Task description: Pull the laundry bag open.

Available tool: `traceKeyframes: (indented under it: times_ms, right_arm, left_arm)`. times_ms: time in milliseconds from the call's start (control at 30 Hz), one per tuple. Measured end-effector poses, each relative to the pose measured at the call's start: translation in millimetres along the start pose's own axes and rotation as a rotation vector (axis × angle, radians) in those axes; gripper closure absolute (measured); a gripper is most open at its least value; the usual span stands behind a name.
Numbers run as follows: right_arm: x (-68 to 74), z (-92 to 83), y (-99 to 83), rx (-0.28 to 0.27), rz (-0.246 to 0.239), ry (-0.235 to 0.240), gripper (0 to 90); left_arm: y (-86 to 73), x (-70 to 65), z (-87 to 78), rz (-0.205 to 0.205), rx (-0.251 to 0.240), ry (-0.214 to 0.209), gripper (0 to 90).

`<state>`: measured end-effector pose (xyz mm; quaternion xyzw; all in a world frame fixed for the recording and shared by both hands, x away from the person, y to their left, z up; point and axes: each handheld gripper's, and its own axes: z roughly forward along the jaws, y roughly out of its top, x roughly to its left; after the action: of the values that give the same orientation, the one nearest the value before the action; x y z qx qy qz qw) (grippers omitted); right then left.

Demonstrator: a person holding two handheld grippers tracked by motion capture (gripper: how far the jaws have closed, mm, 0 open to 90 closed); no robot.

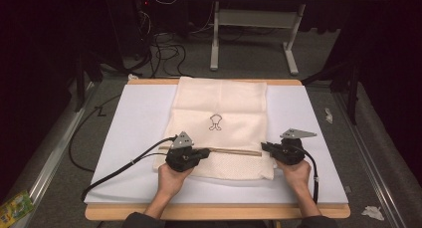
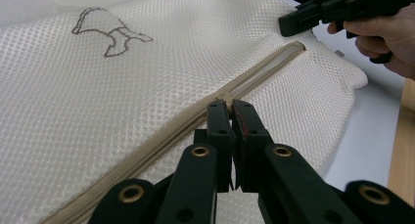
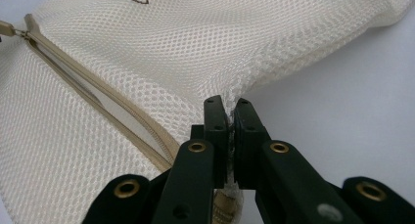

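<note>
Risks first. The left hand-held gripper [image 2: 229, 106], seen at bottom centre of the left gripper view, is clamped on the zipper pull [image 2: 226, 96] of the mesh laundry bag [image 2: 122, 87], w/ only a small bite at the jaw tips. If the pull tab is thin or slick it could slip out once dragged along the zipper [image 2: 264, 70]. A pull angled off the zipper line would prob. jam the slider or snag mesh in the teeth.

The right hand-held gripper [image 3: 228, 109] is clamped on the bag's edge fabric at lower centre of the right gripper view, right by the zipper end [image 3: 161, 150]. The mesh is stretchy, so if that anchor creeps or tears loose, the whole bag would slide across the tabletop [image 1: 139, 118] instead of the zip running. Too much tension between the hands could also bunch the cloth.

Pose: in the high view both forearms come in from the bottom edge. The left hand [image 1: 171, 175] sits lower centre-left, its gripper pointing right along the zipper. The right hand [image 1: 294, 171] sits lower centre-right, its gripper aimed left at the bag's corner. They're held low, close to the surface, well apart.

The bag lies flat mid-frame, w/ a small printed logo [image 1: 215, 122] farther up.
</note>
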<state>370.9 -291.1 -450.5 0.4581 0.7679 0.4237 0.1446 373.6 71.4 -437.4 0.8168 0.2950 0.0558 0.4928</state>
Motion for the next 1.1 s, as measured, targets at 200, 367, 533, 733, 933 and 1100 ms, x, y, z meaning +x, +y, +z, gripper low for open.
traceKeyframes:
  times_ms: [200,367,533,733,933,1100]
  right_arm:
    - [-2.9,-0.4,-0.3,0.005,0.010,-0.001,87.6]
    - [-1.6,3.0,1.1,0.029,-0.010,-0.024,87.5]
    - [-2.8,3.9,2.3,0.037,-0.010,-0.018,87.5]
    - [-3.6,3.2,4.3,0.030,-0.013,-0.017,87.5]
    - [-3.6,3.6,7.6,0.030,-0.011,-0.013,87.6]
    - [3.7,3.1,10.7,0.050,-0.090,-0.074,87.5]
  left_arm:
    - [-3.7,4.6,-7.2,-0.010,-0.003,0.008,87.2]
    - [-7.8,6.5,-11.1,-0.017,-0.005,0.014,87.2]
    - [-9.5,8.5,-14.4,-0.024,0.000,0.016,87.1]
    - [-10.5,9.1,-17.0,-0.009,0.024,0.029,87.2]
    - [-9.2,10.5,-19.2,-0.016,0.009,0.028,87.2]
    - [-11.1,17.9,-19.7,-0.046,0.022,0.031,87.2]
